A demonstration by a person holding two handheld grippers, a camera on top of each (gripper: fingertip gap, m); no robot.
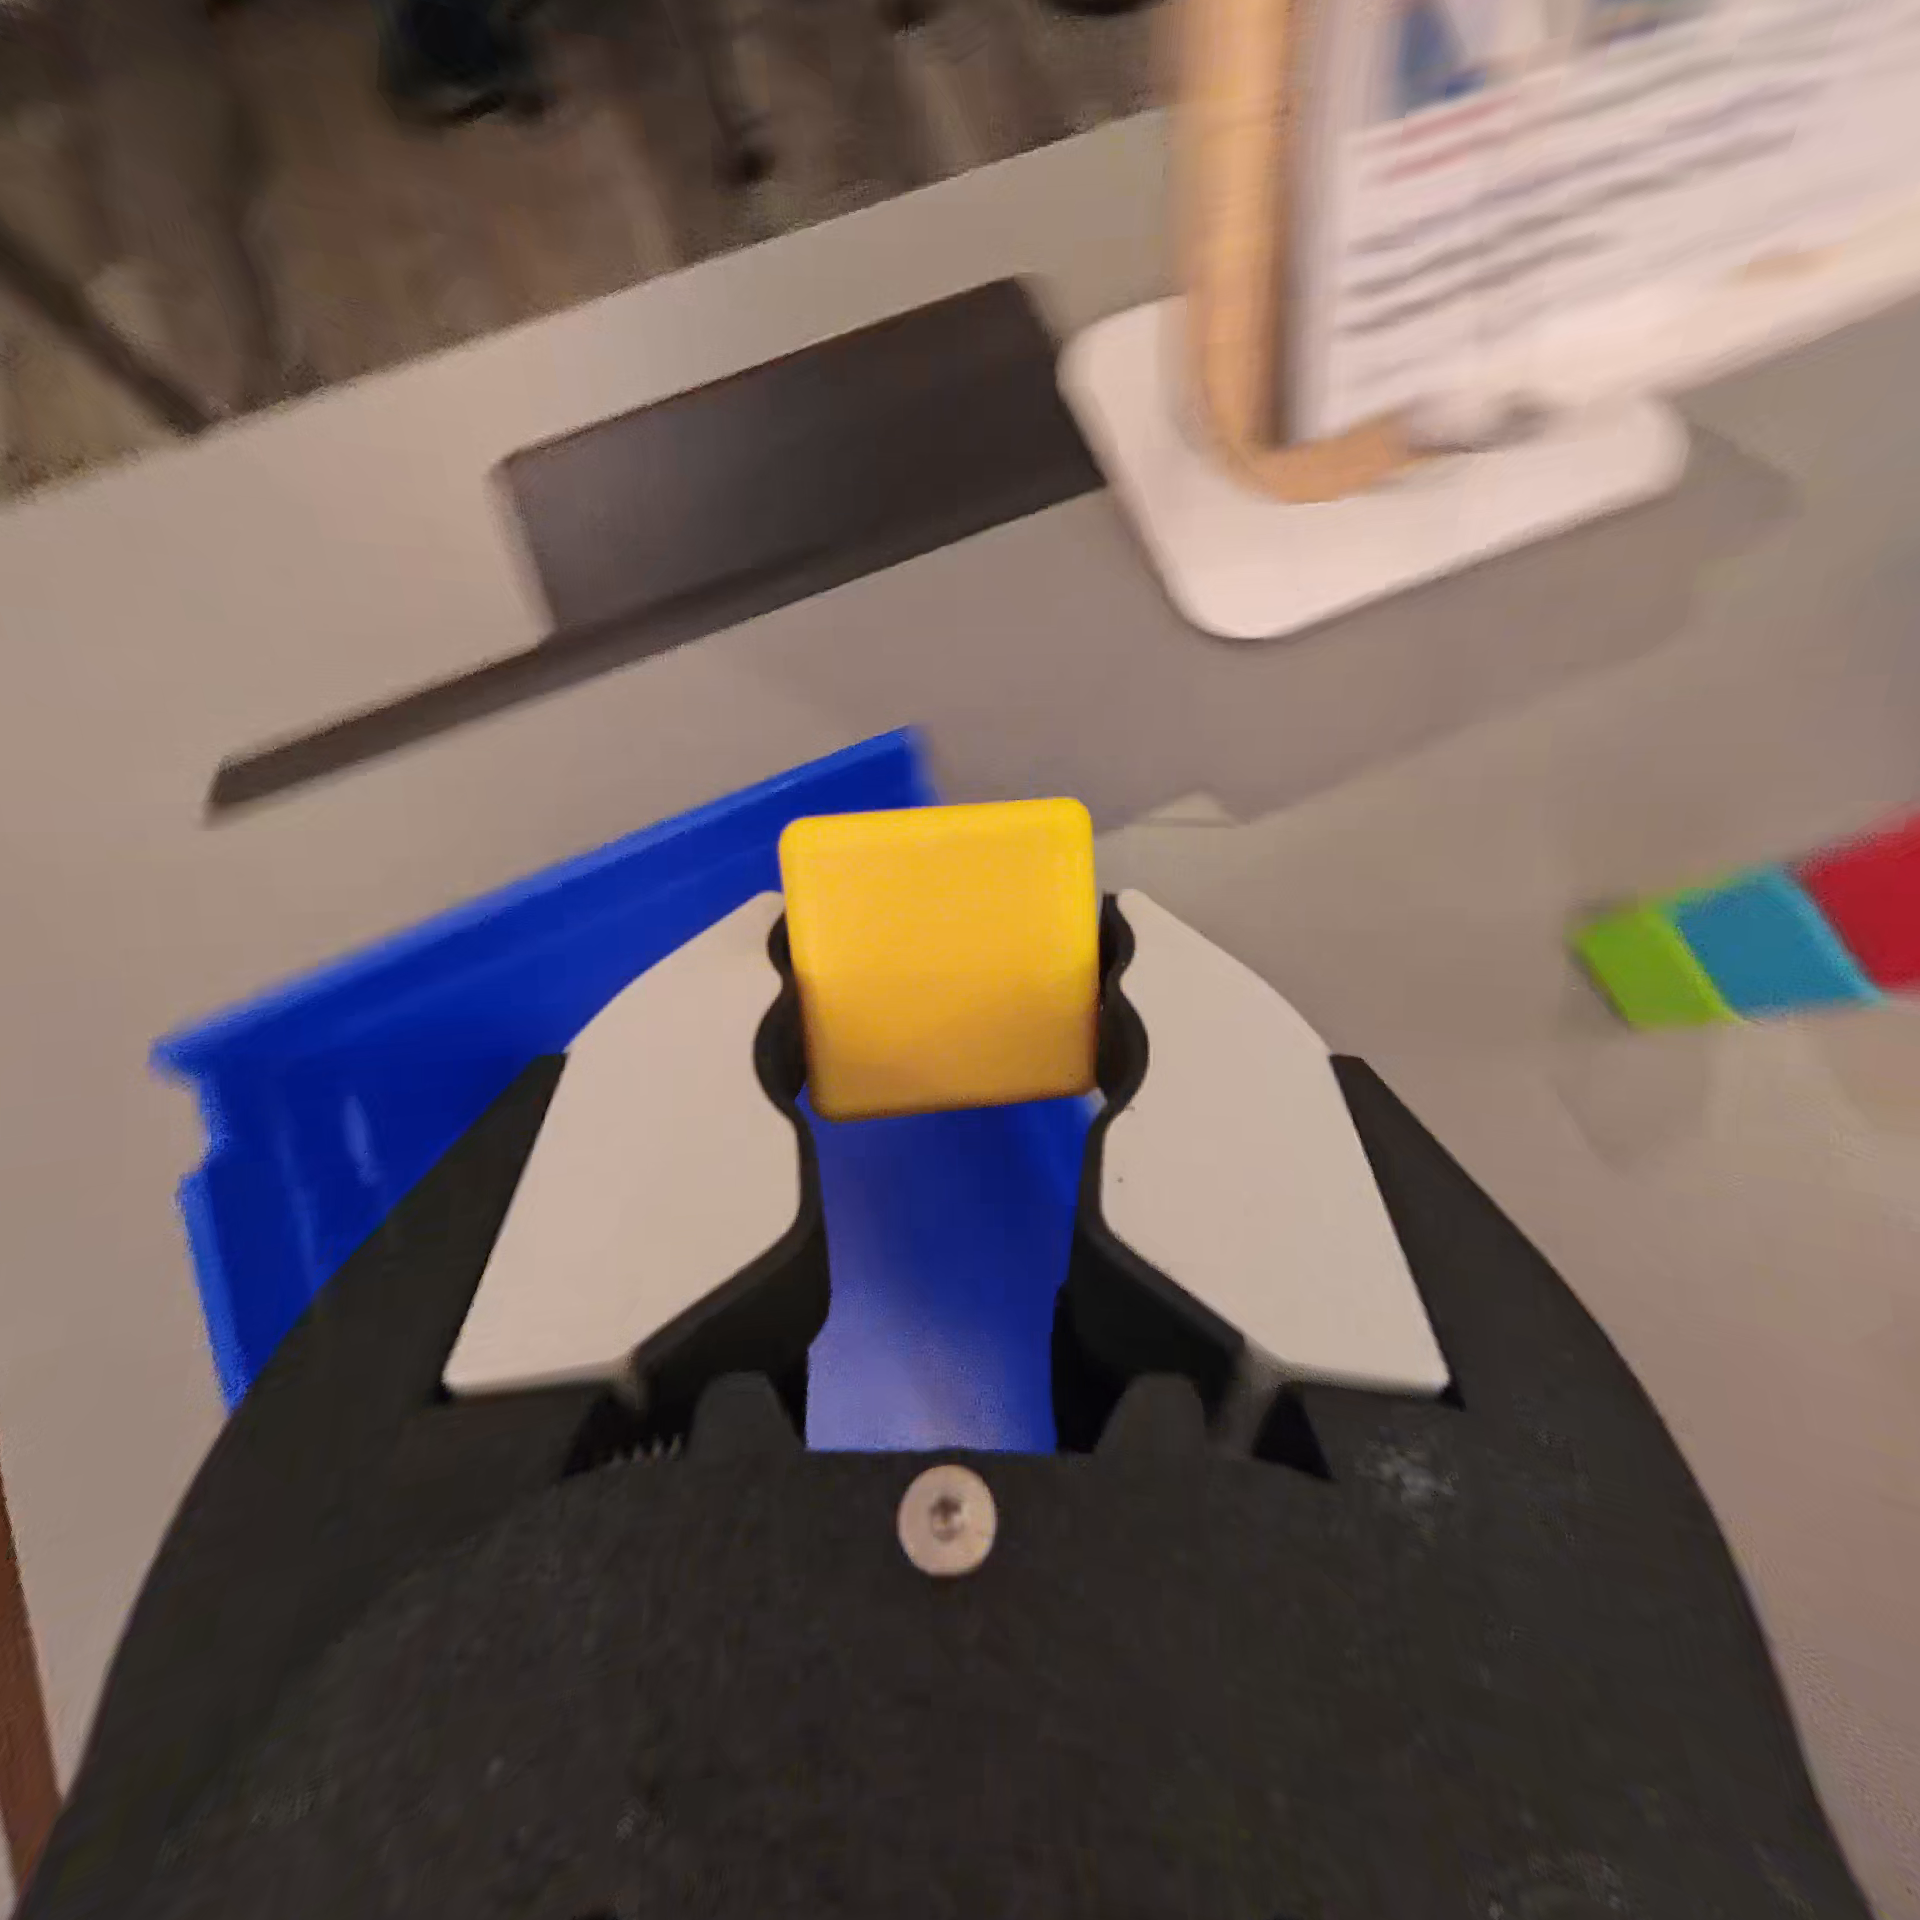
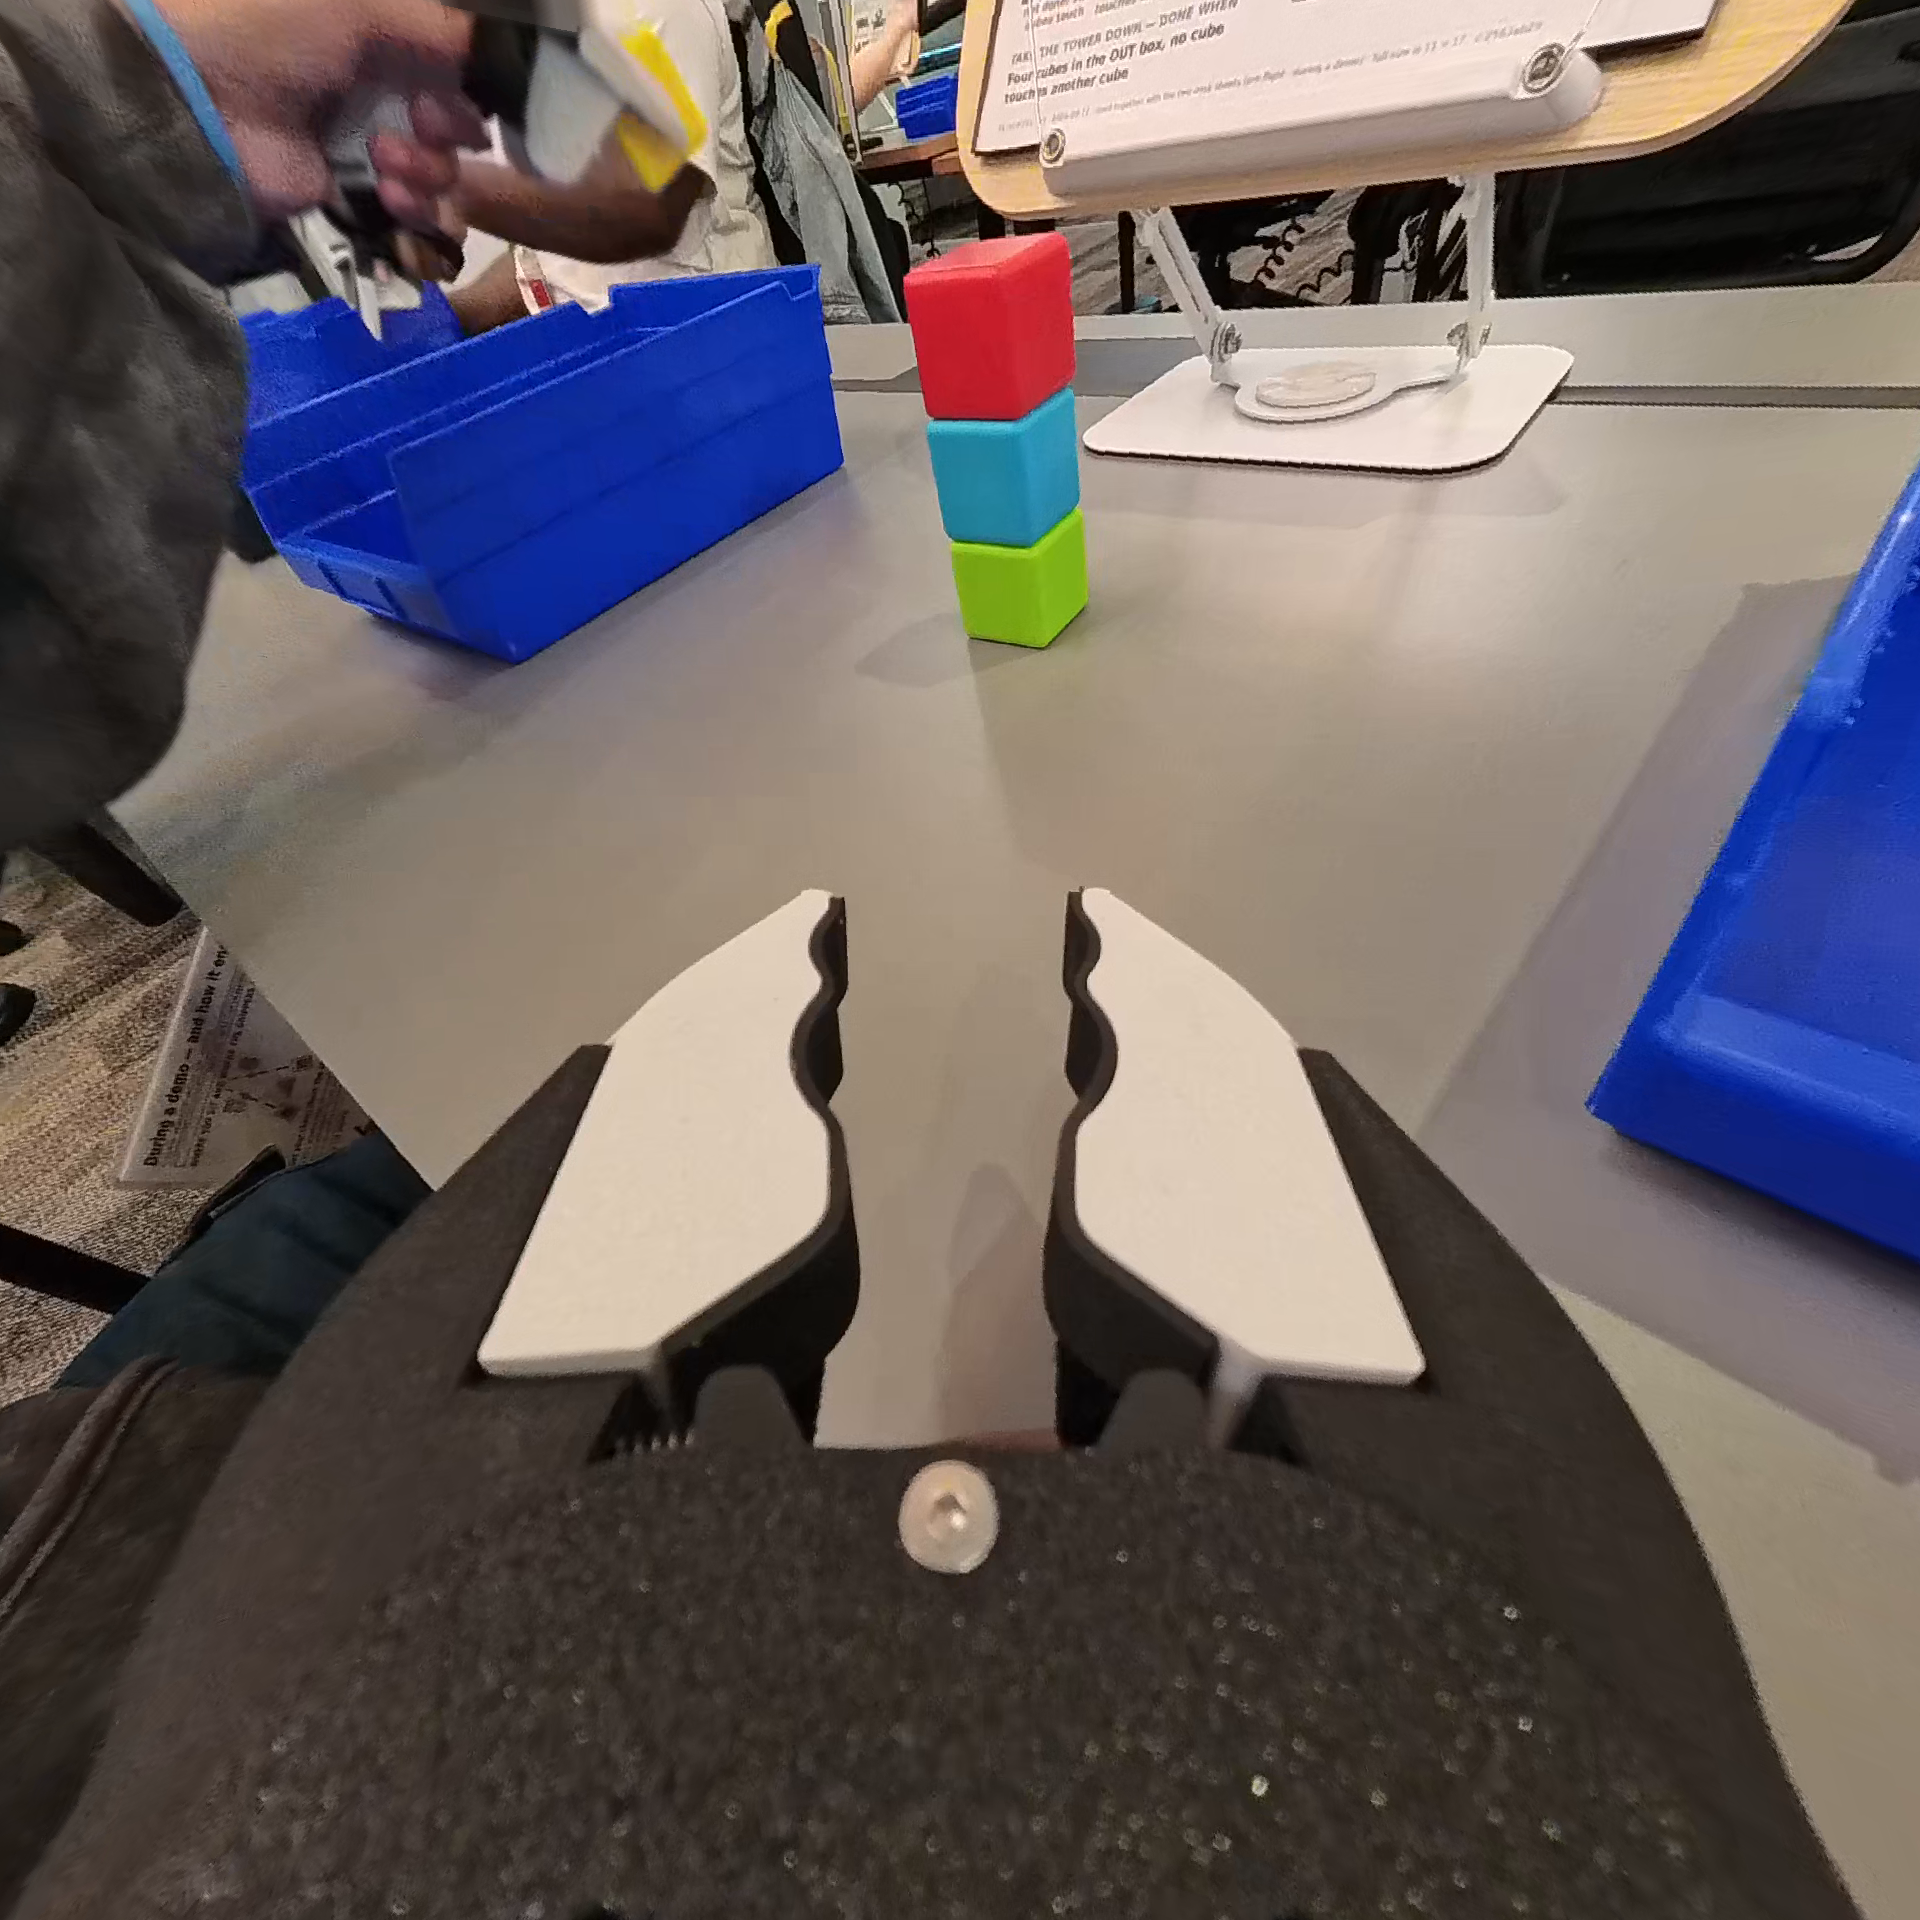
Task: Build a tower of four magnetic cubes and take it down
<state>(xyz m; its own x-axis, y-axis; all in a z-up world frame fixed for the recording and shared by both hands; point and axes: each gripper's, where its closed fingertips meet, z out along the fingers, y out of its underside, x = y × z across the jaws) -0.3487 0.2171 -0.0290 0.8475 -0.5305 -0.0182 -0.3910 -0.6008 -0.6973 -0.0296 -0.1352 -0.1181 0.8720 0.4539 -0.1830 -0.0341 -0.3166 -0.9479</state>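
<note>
Standing upright at upper centre of the right wrist view, a three-cube stack has its long axis vertical: red cube [image 2: 989, 324] on teal cube [image 2: 1004, 468] on green cube [image 2: 1018, 578], resting on the grey table [image 2: 1299, 748]. The right gripper [image 2: 956, 997] is parted and empty. Only the left wrist view shows the left gripper [image 1: 943, 987] clamping the yellow cube [image 1: 940, 956] above a blue bin [image 1: 436, 1039]; there the stack lies blurred at right edge.
</note>
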